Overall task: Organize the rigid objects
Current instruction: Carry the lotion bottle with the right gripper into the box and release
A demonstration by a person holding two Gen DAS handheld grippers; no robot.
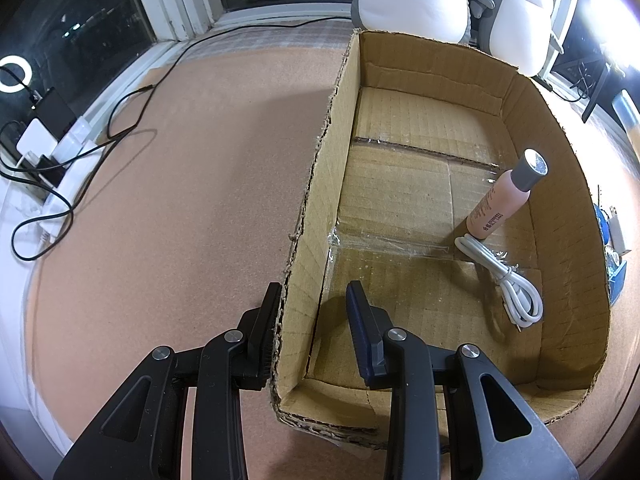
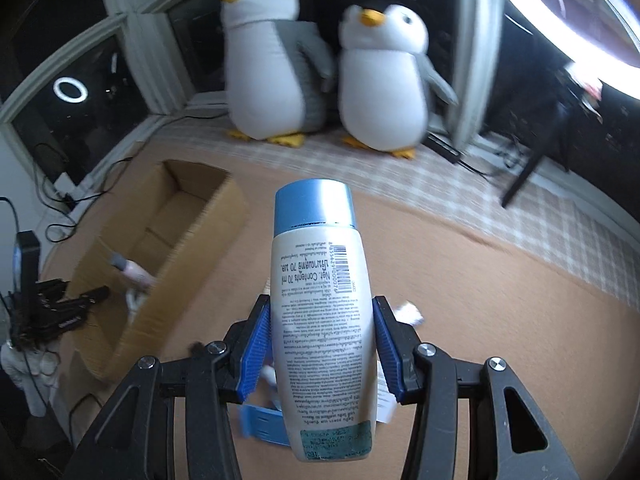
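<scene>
Left tongs (image 1: 314,300) straddle the near-left wall of the box (image 1: 320,184): one finger outside, one inside. A visible gap remains on the inner side, yet they stand at their narrowest, so I read them as pinching the wall to steady it.

Inside the box, toward its right wall, a pink bottle (image 1: 505,200) with a grey cap leans, and a white cable (image 1: 506,276) lies coiled just beside its base. The rest of the box floor is bare cardboard.

Right tongs (image 2: 322,340) pinch a white bottle (image 2: 322,320) with a blue cap, pads on both flanks at mid-body, cap pointing away from me. The bottle is off the counter (image 2: 500,320); the box (image 2: 160,256) sits well to its left in that view. Small blurred items lie on the counter under the bottle; I cannot tell what they are.

Risks, as I judge them:
- The bottle is smooth and rounded, held only at its sides. A quick swing could let it pivot or slide out.
- On the way in, the bottle may clip the box's right wall and shove or tip the box against my left hold.
- A drop near the pink bottle would knock it flat or land on the cable. Better to aim for the bare middle.
</scene>
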